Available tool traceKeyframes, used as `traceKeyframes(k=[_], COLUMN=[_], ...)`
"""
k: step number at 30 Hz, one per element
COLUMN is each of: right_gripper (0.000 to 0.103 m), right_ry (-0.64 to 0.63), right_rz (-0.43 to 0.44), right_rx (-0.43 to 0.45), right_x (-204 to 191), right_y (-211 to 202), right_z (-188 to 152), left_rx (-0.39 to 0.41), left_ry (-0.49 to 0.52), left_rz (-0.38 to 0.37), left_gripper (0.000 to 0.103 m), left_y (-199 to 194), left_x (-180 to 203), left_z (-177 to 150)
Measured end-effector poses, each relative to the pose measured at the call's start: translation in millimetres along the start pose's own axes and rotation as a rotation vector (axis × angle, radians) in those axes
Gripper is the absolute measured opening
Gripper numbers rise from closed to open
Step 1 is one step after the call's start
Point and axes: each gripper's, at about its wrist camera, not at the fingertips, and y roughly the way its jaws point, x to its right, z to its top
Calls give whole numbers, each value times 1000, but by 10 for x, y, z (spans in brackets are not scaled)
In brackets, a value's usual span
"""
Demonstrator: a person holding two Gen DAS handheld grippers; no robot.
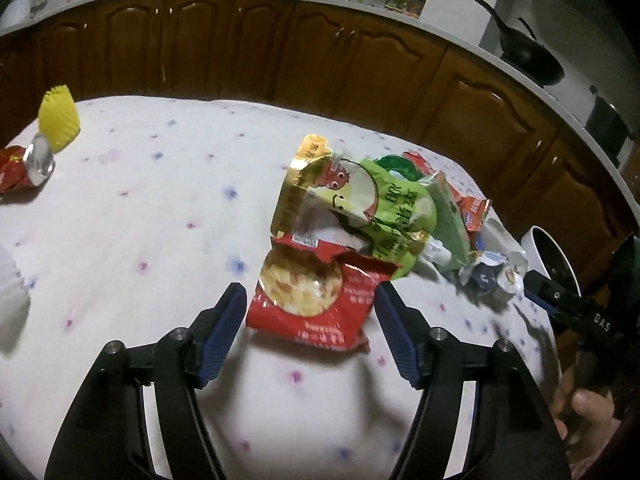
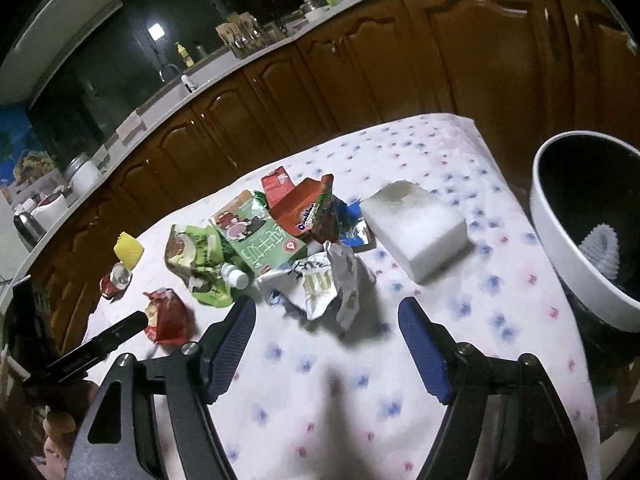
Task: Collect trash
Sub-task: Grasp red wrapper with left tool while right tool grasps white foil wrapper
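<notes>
The trash lies in one heap near the middle of the table [image 2: 472, 280], which has a white cloth with small flowers: a red snack bag [image 1: 312, 300], a green pouch [image 1: 360, 208], a green carton [image 2: 260, 236], a red-brown carton [image 2: 300, 208] and a crumpled white wrapper [image 2: 328, 280]. Their print is blurred and I cannot read it. The left gripper [image 1: 308, 312] has its jaws apart on both sides of the red snack bag, and the pads do not press it. The right gripper [image 2: 328, 328] is also spread, just before the white wrapper, with nothing between the fingers. The white bin [image 2: 568, 248] stands beside the table, partly cut off by the frame edge; inside there is one white pleated paper cup [image 2: 600, 252]. Far to the side lie a yellow paper cup [image 1: 60, 120] and a red crushed can [image 1: 24, 168], half out of view. A white block [image 2: 416, 224] sits beside the heap.
</notes>
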Motion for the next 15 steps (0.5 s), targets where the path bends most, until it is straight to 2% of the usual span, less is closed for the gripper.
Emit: traceKeyframes(k=[2,4,5,6,7,9,15], right_gripper=[67,55,48,30,21,18,15], right_ry=[19,44,47,47,48,38,-5], right_rz=[0,6,3,5,10,11,28], right_rx=[-6,-14,-22,-31,-35,-22,-6], right_x=[26,63,73,77,79,65,-24], right_y=[77,146,178,205,215,193,1], right_z=[25,43,45,44,39,16,-77], left_rx=[-17,-32,-47,-53,-50,-46,-16], left_ry=[-5,-18,-22,-24,-22,-10,19], left_rz=[-8,-34,-49,-63,-70,-76,-121], left_gripper=[66,41,25,20,15,6,2], left_y=[81,132,158,167,161,134,-92], left_x=[-22,-52,-58,-60,-54,-23,195], left_z=[13,2,-10,-26,-46,-81,-153])
